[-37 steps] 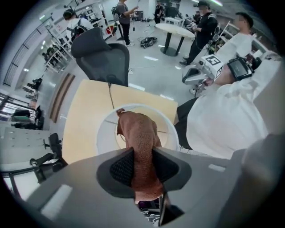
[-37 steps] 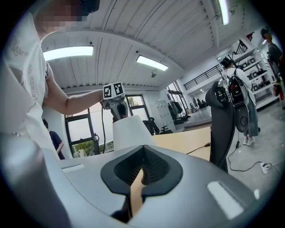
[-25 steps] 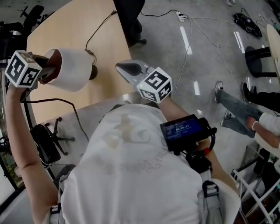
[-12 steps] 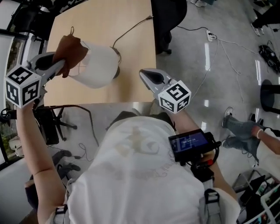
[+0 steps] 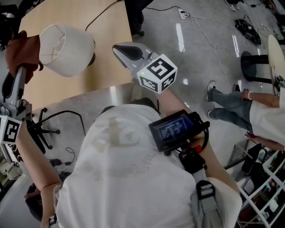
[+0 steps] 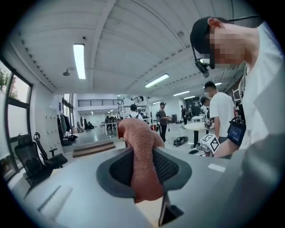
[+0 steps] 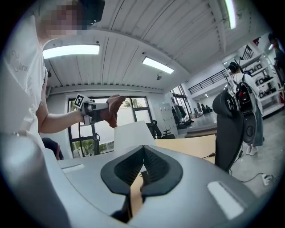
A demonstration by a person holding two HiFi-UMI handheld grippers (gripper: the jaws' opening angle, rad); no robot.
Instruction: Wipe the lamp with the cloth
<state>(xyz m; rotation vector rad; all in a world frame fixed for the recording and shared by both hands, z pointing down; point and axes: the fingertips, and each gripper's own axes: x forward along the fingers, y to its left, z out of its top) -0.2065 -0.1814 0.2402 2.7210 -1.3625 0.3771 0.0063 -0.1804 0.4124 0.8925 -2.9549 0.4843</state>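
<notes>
The lamp's white shade (image 5: pixel 67 49) stands tilted over the wooden table (image 5: pixel 102 67); it also shows in the right gripper view (image 7: pixel 132 132). My left gripper (image 5: pixel 20 67) is held up left of the shade's open rim, shut on a brown cloth (image 5: pixel 22 46). The cloth (image 6: pixel 142 164) fills the gap between the left gripper (image 6: pixel 143 153) jaws and bunches above them. I cannot tell whether the cloth touches the shade. My right gripper (image 5: pixel 118 48) hovers to the right of the lamp, shut with nothing in it (image 7: pixel 143 149).
A black cable (image 5: pixel 100 13) runs from the lamp across the table. A dark chair (image 5: pixel 133 13) stands at the table's far side and an office chair base (image 5: pixel 44 131) below its near edge. A seated person's legs (image 5: pixel 227 104) are on the right. Cables and a power strip (image 5: pixel 182 13) lie on the floor.
The left gripper has risen with the cloth and turned, from the shade's side to beside its open rim. The right gripper has shifted a little near the lamp.
</notes>
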